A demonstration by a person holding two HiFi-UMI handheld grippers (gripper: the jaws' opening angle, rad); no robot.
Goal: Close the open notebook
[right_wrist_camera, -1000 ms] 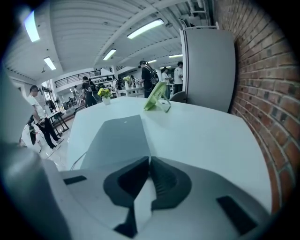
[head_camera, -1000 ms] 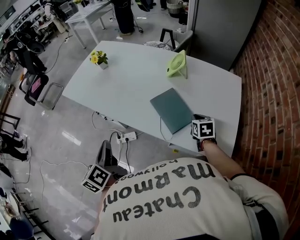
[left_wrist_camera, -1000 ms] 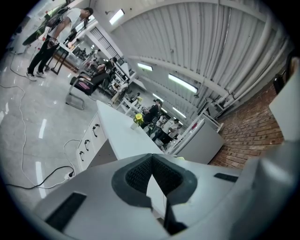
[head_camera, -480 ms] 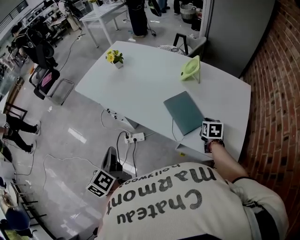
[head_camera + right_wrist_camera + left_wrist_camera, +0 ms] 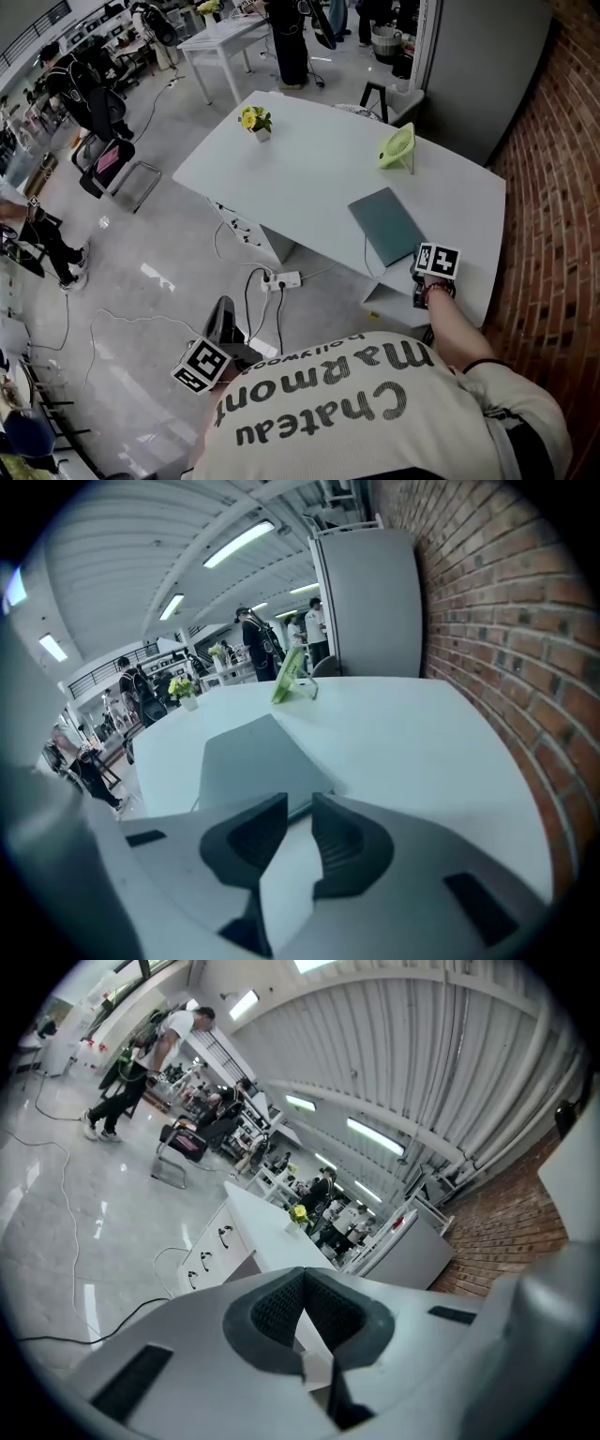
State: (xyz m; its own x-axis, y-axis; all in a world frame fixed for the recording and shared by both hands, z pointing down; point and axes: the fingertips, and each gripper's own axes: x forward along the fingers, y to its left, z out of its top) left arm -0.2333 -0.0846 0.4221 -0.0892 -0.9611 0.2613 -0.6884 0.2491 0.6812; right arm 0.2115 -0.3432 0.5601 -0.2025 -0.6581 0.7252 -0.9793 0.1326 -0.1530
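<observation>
Notebook [image 5: 388, 225] flat, shut on tabletop [image 5: 309, 159] | likely light, stiff-covered, smooth; grip near edge | right gripper [image 5: 298, 810] fingers just opening, empty | left gripper [image 5: 302, 1281] fingers closed, empty

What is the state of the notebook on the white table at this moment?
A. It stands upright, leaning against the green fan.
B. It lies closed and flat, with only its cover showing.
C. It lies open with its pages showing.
B: the notebook lies flat on the table with only its plain dark teal cover showing, well apart from the fan.
</observation>
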